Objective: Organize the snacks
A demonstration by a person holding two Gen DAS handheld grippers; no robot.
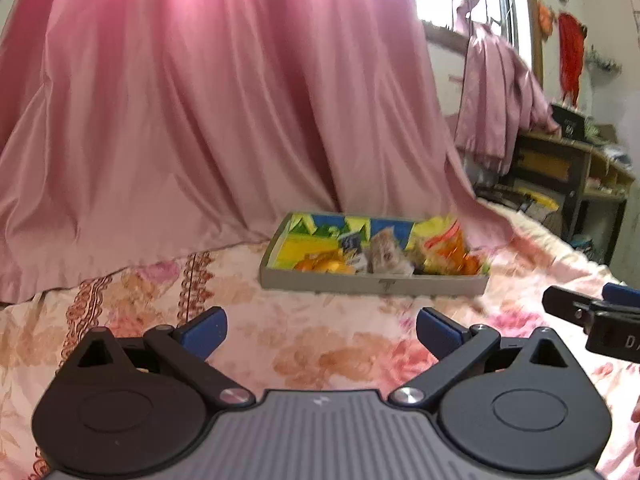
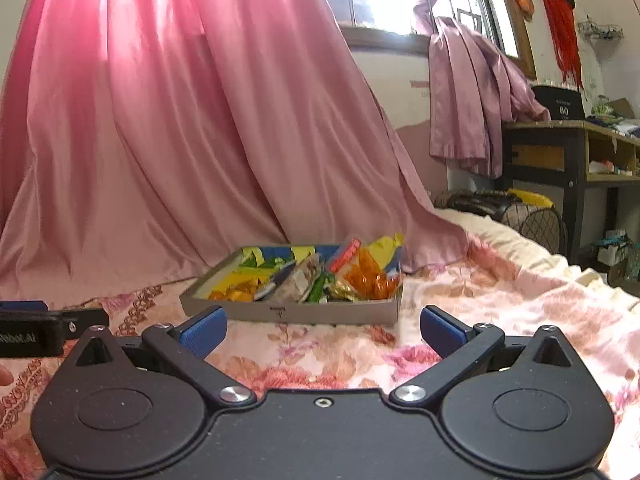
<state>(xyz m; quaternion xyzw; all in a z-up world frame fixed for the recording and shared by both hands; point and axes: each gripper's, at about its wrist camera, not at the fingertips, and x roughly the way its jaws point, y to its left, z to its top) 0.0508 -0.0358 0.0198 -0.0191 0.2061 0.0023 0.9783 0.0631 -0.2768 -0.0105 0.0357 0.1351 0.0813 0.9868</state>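
Observation:
A shallow grey cardboard box (image 1: 374, 285) (image 2: 292, 312) lies on the floral bedspread ahead of both grippers. It holds several snack packets: an orange wrapped pack (image 2: 366, 276) at its right end, yellow and green packets (image 2: 248, 280) at its left, and a packet with a cat picture (image 1: 386, 256) in the middle. My left gripper (image 1: 322, 334) hovers open a short way in front of the box, nothing between its blue pads. My right gripper (image 2: 323, 334) is likewise open and empty, just short of the box's front wall. Each gripper shows at the edge of the other's view.
A pink curtain (image 1: 208, 112) drapes onto the bed right behind the box. The floral bedspread (image 2: 500, 312) stretches to the right. A dark wooden shelf unit (image 2: 568, 156) with clutter stands at the far right, beyond the bed's edge.

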